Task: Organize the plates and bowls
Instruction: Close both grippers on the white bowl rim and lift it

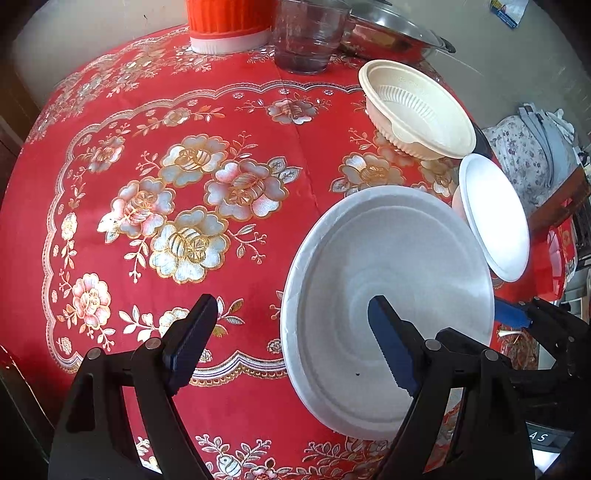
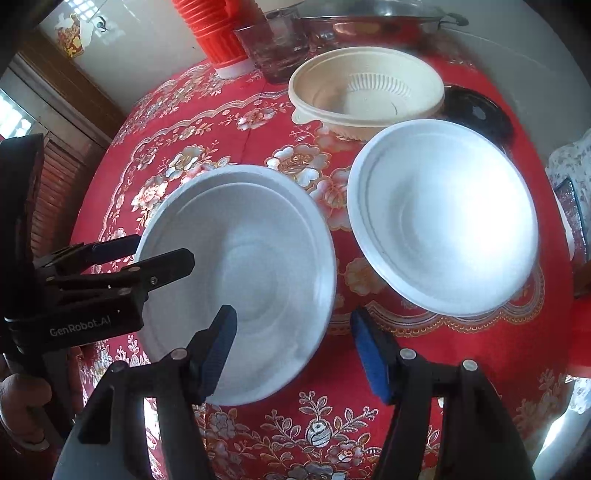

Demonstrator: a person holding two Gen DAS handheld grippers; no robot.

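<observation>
Reaching for the large white plate (image 2: 240, 266), we judge ourselves at the approach stage: nothing is lifted yet, and the plate lies flat on the red flowered tabletop (image 1: 166, 122) between our two grippers. In the right wrist view the right gripper (image 2: 291, 350) straddles the plate's near right rim, its left pad over the plate and its right pad over bare cloth, jaws parted and gripping nothing. The left gripper (image 1: 291, 339) hangs over the opposite edge with one finger above the plate's hollow and the other over the cloth, jaws spread wide and empty; it also shows in the right wrist view (image 2: 147, 254) at the plate's far left rim.

Just beyond the right gripper, to its right, sits the white bowl (image 2: 443, 221), and farther ahead the cream ribbed bowl (image 2: 369, 88), close behind the white one. Past those stand a glass (image 1: 306, 37), an orange flask (image 1: 229, 22) and a steel pan (image 1: 391, 33).

Both grippers point steeply down at the tabletop. The next move, as we read it, calls for sinking one gripper until its pads bracket the thin rim, then closing gently, since a plate this light may well slide or tip if it is nudged first. Whether the plate goes under the bowls or beside them we cannot tell.
</observation>
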